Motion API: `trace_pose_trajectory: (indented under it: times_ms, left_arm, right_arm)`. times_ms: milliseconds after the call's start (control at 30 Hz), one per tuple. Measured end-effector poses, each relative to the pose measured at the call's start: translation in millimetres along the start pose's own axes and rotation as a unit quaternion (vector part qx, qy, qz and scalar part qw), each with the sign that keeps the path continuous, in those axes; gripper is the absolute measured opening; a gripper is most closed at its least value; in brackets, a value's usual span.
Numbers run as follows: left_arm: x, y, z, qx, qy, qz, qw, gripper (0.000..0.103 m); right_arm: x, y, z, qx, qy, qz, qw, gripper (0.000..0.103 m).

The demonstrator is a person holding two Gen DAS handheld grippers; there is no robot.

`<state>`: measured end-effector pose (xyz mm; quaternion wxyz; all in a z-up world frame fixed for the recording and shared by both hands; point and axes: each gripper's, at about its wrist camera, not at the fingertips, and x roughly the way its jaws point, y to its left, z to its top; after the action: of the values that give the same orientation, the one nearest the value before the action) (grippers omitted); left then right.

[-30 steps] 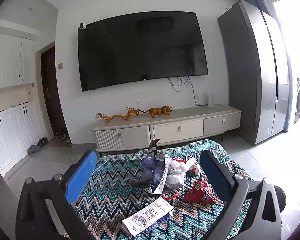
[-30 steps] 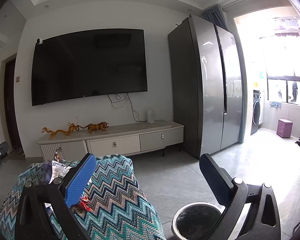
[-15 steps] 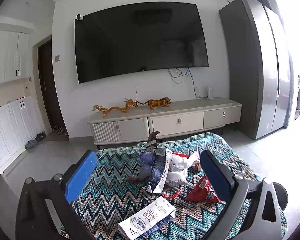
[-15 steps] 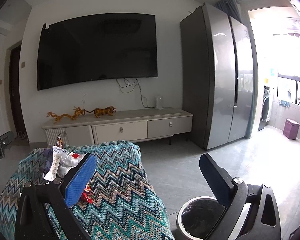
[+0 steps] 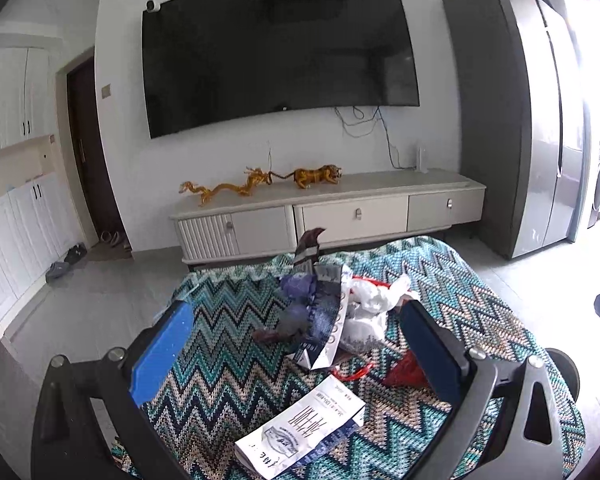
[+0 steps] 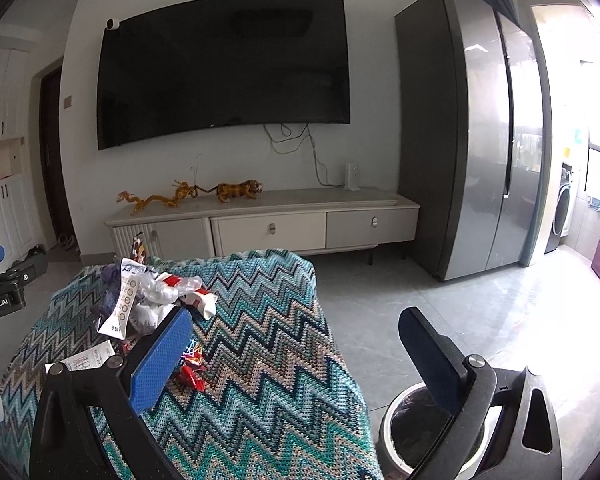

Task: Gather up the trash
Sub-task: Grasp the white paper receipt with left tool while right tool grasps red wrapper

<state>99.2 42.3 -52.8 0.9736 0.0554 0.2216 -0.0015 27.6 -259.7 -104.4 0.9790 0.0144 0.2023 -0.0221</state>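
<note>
So we've tipped both views down a bit since earlier; trash pile (image 5: 340, 312) sits closer. Left gripper (image 5: 296, 356) and right gripper (image 6: 300, 356) fingers spread wide, holding nothing.

A rough knitted zigzag blanket (image 5: 228, 364) carries a printed paper leaflet (image 5: 300, 432) and crinkly red plastic wrapper (image 5: 404, 372), with glossy fridge (image 6: 496, 152) beyond.

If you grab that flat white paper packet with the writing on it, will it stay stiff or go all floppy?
Probably floppy. The white paper packet lies flat and thin on the zigzag blanket, so it likely bends when lifted by one edge. It looks light, so a push may simply slide it. Being so flat, it may be hard for the jaws to get under.
</note>
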Motion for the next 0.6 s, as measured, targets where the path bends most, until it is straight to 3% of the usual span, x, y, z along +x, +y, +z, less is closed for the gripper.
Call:
trace_pose_trajectory:
  times_ms: [333,467,600]
  left_arm:
    - [25.8,53.9,-23.0,-0.005,0.045,0.020,0.9988,0.103]
    - [37.1,68.1,-43.4,0.009,0.085,-0.028,0.9959,0.103]
    - [49.8,58.6,-60.7,0.042,0.122,-0.085,0.9880,0.103]
  right_arm:
    - [54.4,28.7,-11.6,-0.032,0.081,0.084,0.993,0.103]
    - [88.6,50.2,-19.1,-0.046,0.126,0.149,0.980,0.094]
    - [124.1,74.2,-26.2,-0.062,0.163,0.197,0.965,0.094]
